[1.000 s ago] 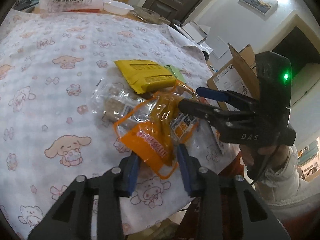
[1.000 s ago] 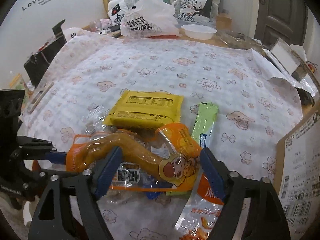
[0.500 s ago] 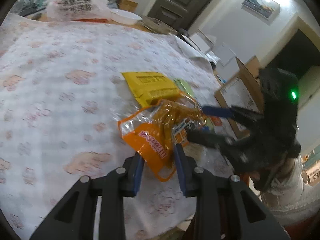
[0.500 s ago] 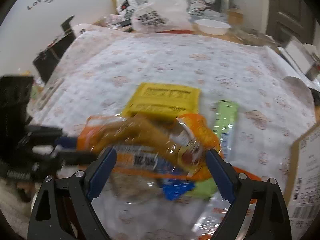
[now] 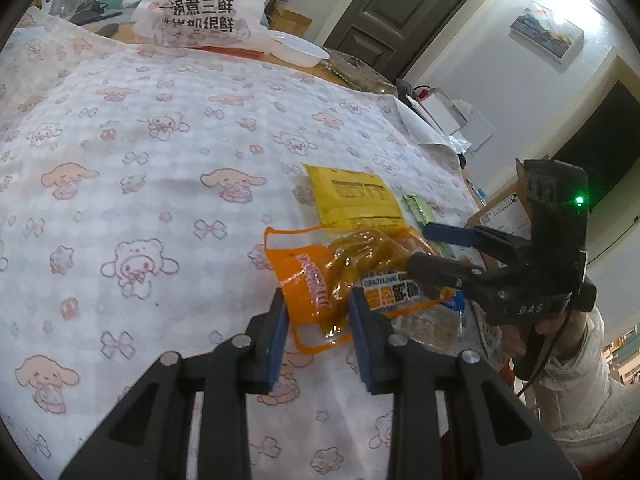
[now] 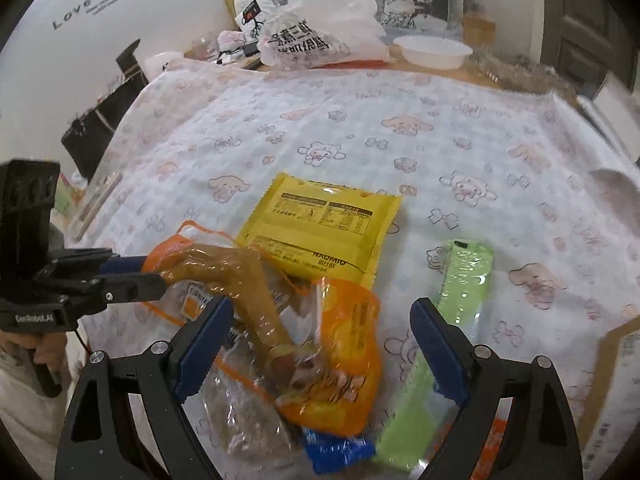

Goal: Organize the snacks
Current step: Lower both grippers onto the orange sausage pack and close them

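Observation:
An orange snack pack with brown sticks inside is lifted off the cartoon-print tablecloth. My left gripper is shut on its near end; it also shows in the right wrist view. My right gripper is open, its fingers on either side of the pack's other end; it also shows in the left wrist view. Under the pack lie a yellow packet, a green bar, a clear wafer pack and a blue packet.
A white plastic bag and a white bowl stand at the table's far edge. A cardboard box is at the right. A black object stands off the table's left side.
My left gripper has closed on the orange pack's end and lifted it. The wafer pack under it has come into view. My right gripper stays open around the other end.

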Tool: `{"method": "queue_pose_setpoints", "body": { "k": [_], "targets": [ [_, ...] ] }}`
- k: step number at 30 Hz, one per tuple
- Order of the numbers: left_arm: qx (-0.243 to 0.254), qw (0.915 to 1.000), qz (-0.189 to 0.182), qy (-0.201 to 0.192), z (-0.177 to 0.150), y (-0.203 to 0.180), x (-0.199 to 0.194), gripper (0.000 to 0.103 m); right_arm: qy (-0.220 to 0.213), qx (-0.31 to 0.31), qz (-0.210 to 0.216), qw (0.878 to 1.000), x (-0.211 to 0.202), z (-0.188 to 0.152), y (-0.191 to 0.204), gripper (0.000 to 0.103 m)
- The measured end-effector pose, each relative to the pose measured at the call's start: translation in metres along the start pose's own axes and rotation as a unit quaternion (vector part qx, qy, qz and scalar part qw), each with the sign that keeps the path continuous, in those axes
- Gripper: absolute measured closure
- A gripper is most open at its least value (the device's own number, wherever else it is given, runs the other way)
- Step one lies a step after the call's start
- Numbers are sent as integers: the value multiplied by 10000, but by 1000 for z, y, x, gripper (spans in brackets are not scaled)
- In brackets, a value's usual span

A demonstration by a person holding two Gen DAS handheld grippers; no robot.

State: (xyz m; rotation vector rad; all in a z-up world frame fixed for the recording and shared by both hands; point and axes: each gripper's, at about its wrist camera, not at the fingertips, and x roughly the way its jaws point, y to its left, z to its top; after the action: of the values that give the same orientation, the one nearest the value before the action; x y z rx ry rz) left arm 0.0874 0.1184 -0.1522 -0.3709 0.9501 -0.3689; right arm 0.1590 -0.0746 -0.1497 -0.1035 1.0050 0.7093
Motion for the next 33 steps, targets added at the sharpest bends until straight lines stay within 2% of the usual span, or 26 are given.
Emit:
{"method": "queue_pose_setpoints", "body": {
  "k": [3,6,10,14,17,18,21,26,30,33],
  "targets": [
    [16,10000,16,-1,1,1,0,76,7,44,350,9994,0,-3,3,15],
    [27,10000,74,-18,4,1,0,76,7,-65,484,9988,-6,-6,14,16],
    [-19,9999,136,-57,8,6,-3,74,23,-66,620,9981,-16,-12,22,25],
    [-56,9997,208,-113,12,11,-6,73,48,-119,843,9964,-30,-20,33,26],
    [-119,9994,294,-132,14,18,-5,73,150,-252,1186,9925,-34,-22,44,33],
    [-136,9993,332,-136,14,20,-4,73,207,-383,1146,9925,-34,-21,50,34],
    [-154,9993,327,-116,14,25,-1,73,68,-805,568,9951,-34,-15,60,34],
    [-174,9994,279,-114,13,29,-1,73,-12,-673,73,9977,-14,6,48,33],
    [-185,9995,238,-124,14,32,-1,73,-108,-505,179,9985,-5,14,35,27],
    [-178,9995,217,-121,15,33,-1,73,-120,-482,338,9982,2,18,32,27]
  ]
}}
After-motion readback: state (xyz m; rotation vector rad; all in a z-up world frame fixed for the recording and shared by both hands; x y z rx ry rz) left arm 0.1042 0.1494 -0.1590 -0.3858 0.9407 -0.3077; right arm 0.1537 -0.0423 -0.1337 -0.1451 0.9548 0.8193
